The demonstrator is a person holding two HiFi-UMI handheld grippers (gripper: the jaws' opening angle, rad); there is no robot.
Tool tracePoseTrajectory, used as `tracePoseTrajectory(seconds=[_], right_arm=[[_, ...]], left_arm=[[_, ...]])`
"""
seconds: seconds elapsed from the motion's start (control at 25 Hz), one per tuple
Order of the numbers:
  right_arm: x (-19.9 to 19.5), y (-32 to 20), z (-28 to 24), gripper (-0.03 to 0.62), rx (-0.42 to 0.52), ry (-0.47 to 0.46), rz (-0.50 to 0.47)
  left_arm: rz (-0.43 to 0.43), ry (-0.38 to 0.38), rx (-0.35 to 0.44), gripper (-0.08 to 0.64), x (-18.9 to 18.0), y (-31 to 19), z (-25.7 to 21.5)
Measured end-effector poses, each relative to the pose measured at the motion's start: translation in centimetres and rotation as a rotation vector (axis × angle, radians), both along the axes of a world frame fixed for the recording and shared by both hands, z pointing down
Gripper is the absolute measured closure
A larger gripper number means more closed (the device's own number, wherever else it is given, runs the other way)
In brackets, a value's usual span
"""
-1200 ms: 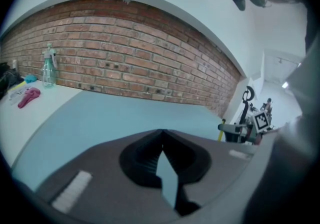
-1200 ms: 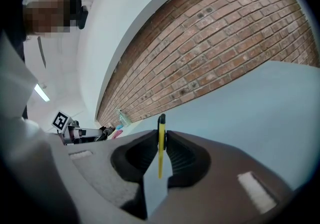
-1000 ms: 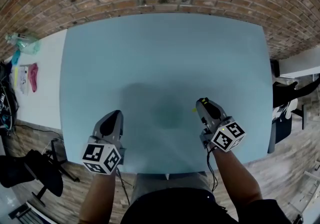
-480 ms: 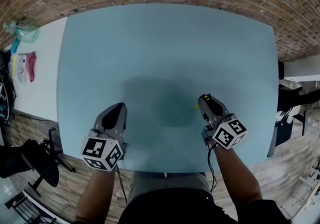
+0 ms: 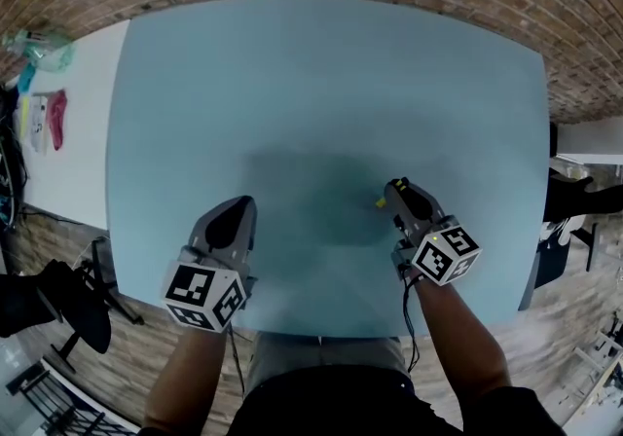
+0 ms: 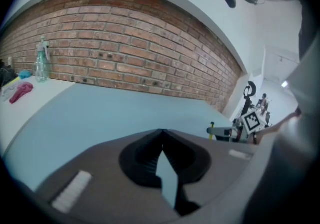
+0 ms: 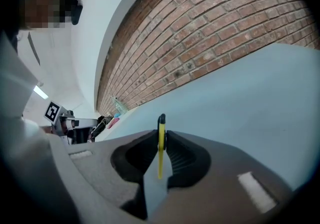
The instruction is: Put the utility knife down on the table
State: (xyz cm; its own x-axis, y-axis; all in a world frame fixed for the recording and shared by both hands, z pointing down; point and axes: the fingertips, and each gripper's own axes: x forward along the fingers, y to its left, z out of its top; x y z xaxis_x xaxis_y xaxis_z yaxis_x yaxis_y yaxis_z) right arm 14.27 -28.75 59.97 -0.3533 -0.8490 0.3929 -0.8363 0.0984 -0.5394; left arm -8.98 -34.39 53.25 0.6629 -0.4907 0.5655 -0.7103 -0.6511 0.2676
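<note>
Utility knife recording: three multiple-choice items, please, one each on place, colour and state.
1. Where is the utility knife?
A in a drawer
B between the right gripper's fingers
C on a shelf

2. What colour is the table?
A light blue
B red
C black

3. How do the left gripper's fingers stand?
A wide apart
B shut on a cup
C together, empty

Key:
1 B, its yellow edge stands clamped in the right gripper view.
2 A, the head view shows the blue top.
3 C, the tips meet with nothing between.

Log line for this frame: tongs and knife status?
right tongs: shut on utility knife | left tongs: shut, empty | table: knife not yet released
</note>
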Motion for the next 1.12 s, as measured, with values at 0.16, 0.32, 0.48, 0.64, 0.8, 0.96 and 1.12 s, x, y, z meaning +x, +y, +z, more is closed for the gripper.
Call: tracePoseTrajectory(seconds=[0.16, 0.32, 0.48, 0.64, 0.8, 0.96, 1.12], right_arm=[[-0.1, -0.2, 0.5, 0.535, -0.021, -0.001, -0.005], [-0.4, -0.4, 0.8, 0.535, -0.029, -0.007, -0.014], [-0.9, -0.6, 1.1, 0.535, -0.037, -0.015, -0.026], [-1.4, -0.8, 1.1, 0.535, -0.036, -0.022, -0.033], [-1.7, -0.9, 1.2, 0.536, -0.040, -0.024, -0.038], [-2.2, -1.0, 1.3, 0.536, -0.047, -0.032, -0.045], [-2.9, -1.0, 1.6, 0.535, -0.059, -0.036, -0.060]], left_arm=[[0.006, 0.000, -0.010, 0.557, 0.3, 0.2, 0.4], [-0.008, -0.007, -0.011, 0.557, -0.4, -0.4, 0.6], [-0.023, -0.009, -0.013, 0.557, -0.9, -0.8, 0.7], [-0.016, -0.002, -0.015, 0.557, -0.5, -0.7, 0.7], [-0.017, 0.002, -0.021, 0.557, -0.6, -0.5, 0.8], [-0.023, 0.001, -0.026, 0.557, -1.1, -0.6, 0.9], [-0.036, 0.008, -0.031, 0.557, -1.4, -0.7, 1.0]])
